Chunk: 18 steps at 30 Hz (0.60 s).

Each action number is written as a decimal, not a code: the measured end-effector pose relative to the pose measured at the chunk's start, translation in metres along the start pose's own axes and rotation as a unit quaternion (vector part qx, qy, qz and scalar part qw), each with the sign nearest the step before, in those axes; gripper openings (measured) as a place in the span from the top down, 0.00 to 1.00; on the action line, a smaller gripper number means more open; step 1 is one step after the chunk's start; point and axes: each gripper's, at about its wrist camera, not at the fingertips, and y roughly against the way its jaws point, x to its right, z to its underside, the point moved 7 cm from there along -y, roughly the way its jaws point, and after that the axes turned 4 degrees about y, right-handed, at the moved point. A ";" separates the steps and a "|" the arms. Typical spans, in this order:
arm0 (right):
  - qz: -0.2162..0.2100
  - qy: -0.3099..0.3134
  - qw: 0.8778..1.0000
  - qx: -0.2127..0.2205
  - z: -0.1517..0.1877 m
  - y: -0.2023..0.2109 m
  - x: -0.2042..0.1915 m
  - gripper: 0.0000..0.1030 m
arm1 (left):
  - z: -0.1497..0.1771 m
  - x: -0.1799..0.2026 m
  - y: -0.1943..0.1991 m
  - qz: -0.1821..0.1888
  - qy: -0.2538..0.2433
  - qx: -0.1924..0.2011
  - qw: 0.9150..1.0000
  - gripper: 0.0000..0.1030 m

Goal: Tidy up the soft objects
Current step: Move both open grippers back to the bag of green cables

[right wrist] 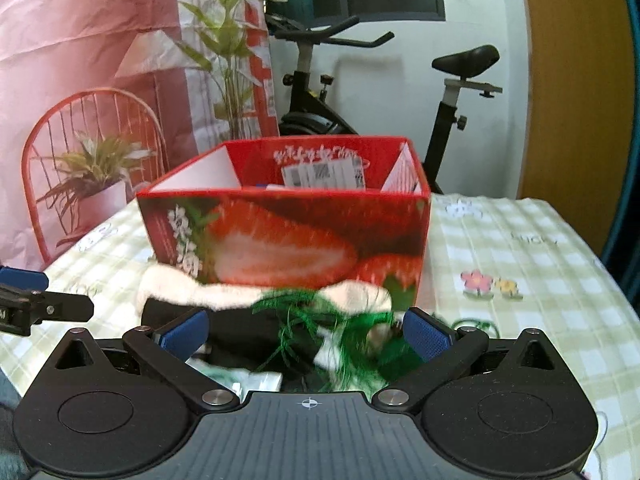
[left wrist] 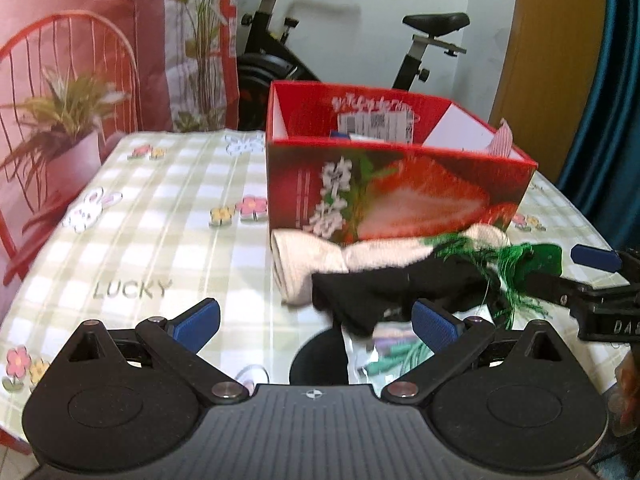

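Now both grippers' fingers apart; socks [left wrist: 320, 264] heaped before strawberry box [left wrist: 396, 192].

The box [left wrist: 396, 196] is printed cardboard with a slightly glossy red outside and plain white matt inner walls; a paper label [left wrist: 376, 122] is stuck inside. The tablecloth [left wrist: 160, 216] is smooth, glossy checked plastic that reflects light. The white sock [left wrist: 320, 264] is soft, matt knitted cloth. The black sock [left wrist: 384, 284] is matt cloth. The green tassel [right wrist: 320, 320] consists of thin, shiny threads. Each gripper, left [left wrist: 316, 324] and right [right wrist: 306, 334], is matt black plastic with bright metal pivot pins and blue ribbed pads [left wrist: 434, 326].
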 end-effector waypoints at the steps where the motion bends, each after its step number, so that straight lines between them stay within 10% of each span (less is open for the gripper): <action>1: -0.003 0.003 1.000 -0.005 0.003 -0.001 -0.001 0.00 | 0.002 -0.002 -0.001 0.000 0.002 -0.003 1.000 0.00; 18: -0.008 0.012 0.999 -0.038 0.016 -0.009 -0.002 0.00 | 0.031 -0.008 -0.016 0.006 0.032 -0.043 0.999 0.03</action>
